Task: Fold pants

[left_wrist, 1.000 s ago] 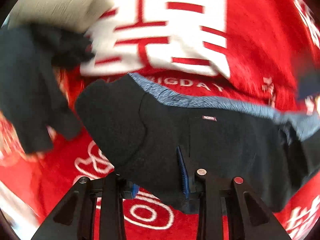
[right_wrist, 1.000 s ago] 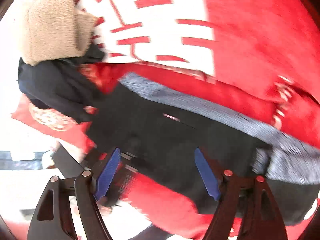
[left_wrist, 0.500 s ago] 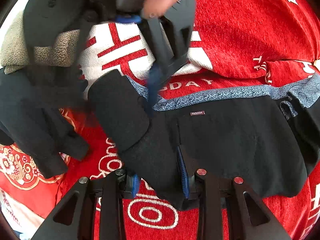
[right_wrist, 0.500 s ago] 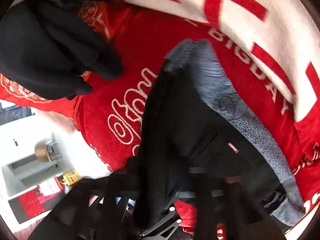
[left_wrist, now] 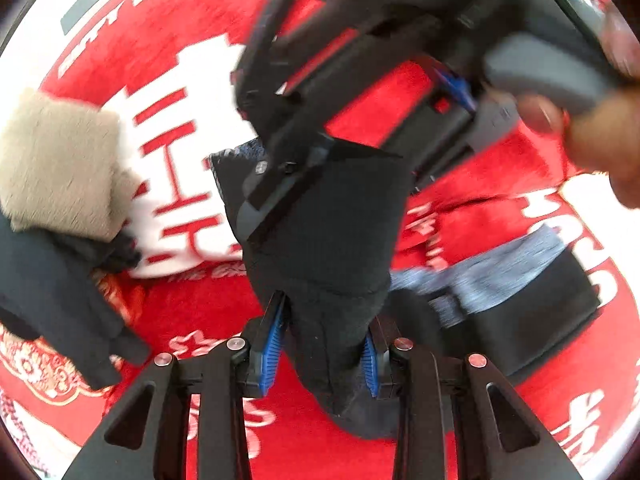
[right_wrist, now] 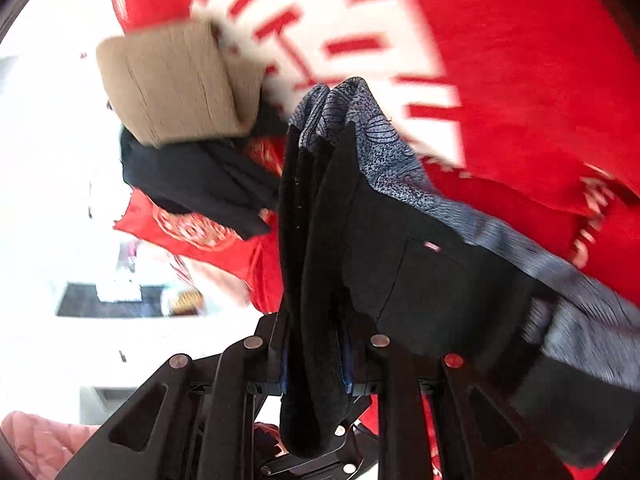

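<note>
The black pants [left_wrist: 340, 232] with a blue-grey patterned waistband [left_wrist: 492, 268] are lifted off the red blanket [left_wrist: 472, 92]. My left gripper [left_wrist: 322, 354] is shut on a bunched black part of them. In the right wrist view the pants [right_wrist: 420, 264] hang in several folded layers, the waistband [right_wrist: 384, 152] on top, and my right gripper [right_wrist: 316, 364] is shut on the layered edge. The right gripper's body [left_wrist: 360, 80] crosses the top of the left wrist view, held by a hand [left_wrist: 604, 128], its tips hidden by the cloth.
A folded beige fleece garment [left_wrist: 56, 160] rests on dark folded clothes [left_wrist: 52, 292] at the left of the blanket. The same beige stack [right_wrist: 176, 84] shows upper left in the right wrist view. The blanket's edge and a bright floor [right_wrist: 48, 200] lie left.
Both grippers have lifted the pants off the blanket and come together. The right gripper has closed on the layered edge, and the cloth now hangs doubled between them.
</note>
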Demonstrator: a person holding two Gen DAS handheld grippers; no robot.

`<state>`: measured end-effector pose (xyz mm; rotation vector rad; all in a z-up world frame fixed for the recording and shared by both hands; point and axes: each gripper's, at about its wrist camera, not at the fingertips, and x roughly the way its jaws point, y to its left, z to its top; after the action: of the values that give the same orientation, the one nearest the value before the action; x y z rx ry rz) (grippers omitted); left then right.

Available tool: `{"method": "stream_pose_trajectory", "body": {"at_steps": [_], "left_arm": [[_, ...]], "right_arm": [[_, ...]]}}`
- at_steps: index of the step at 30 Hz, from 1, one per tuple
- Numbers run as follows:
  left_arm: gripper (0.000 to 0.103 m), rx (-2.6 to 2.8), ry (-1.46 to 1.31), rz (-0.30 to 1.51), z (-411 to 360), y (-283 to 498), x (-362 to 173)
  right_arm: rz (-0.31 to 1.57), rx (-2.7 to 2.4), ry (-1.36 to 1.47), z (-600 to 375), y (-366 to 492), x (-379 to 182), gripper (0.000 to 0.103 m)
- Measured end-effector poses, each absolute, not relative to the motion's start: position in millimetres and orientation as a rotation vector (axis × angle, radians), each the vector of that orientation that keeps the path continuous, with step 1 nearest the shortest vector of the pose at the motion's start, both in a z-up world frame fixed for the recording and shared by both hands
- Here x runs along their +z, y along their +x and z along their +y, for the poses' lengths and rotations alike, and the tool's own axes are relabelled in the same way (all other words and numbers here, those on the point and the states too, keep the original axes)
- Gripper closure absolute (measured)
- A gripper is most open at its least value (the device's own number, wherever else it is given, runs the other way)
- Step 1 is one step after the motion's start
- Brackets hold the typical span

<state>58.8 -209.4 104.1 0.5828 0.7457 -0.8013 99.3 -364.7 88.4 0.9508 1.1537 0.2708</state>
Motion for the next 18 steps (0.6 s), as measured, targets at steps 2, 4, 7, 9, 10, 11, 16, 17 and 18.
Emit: {"method": "stream_pose_trajectory", "body": {"at_steps": [2, 4, 7, 9, 10, 11, 16, 17, 18], "left_arm": [[0.069, -0.848, 0.58, 0.752, -233.5, 36.2, 114.8], [0.069, -0.889, 0.595, 0.748, -257.9, 8.5, 120.4], [0.069, -0.941, 0.636, 0.734, -288.8, -25.6, 116.9], [0.069, -0.985, 0.671, 0.74, -314.4, -50.5, 106.8], [0.069, -1.01, 0.69, 0.751, -327.6, -64.1, 98.7], [0.069, -1.026, 0.705, 0.757, -334.5, -73.6, 90.7], [0.069, -1.074, 0.834, 0.823, -367.3, -120.2, 29.8], [0.069, -1.075, 0.853, 0.84, -369.5, -125.3, 20.4], [0.069, -1.073, 0.869, 0.855, -371.1, -129.3, 12.3]], "right_arm": [[1.097, 0.248, 0.988, -388.8, 63.2, 94.9, 0.082], [1.05, 0.225, 1.021, -412.7, 27.8, 96.2, 0.082], [0.99, 0.183, 1.078, -452.3, -22.1, 86.3, 0.082], [0.963, 0.15, 1.137, -477.5, -52.3, 67.7, 0.082], [0.957, 0.124, 1.162, -489.0, -70.9, 54.0, 0.082], [0.96, 0.104, 1.168, -495.3, -80.2, 43.7, 0.082], [1.021, 0.025, 1.234, -510.1, -119.7, -29.2, 0.082], [1.033, 0.016, 1.246, -510.5, -124.9, -42.0, 0.082], [1.038, 0.014, 1.255, -509.8, -128.9, -53.7, 0.082]]}}
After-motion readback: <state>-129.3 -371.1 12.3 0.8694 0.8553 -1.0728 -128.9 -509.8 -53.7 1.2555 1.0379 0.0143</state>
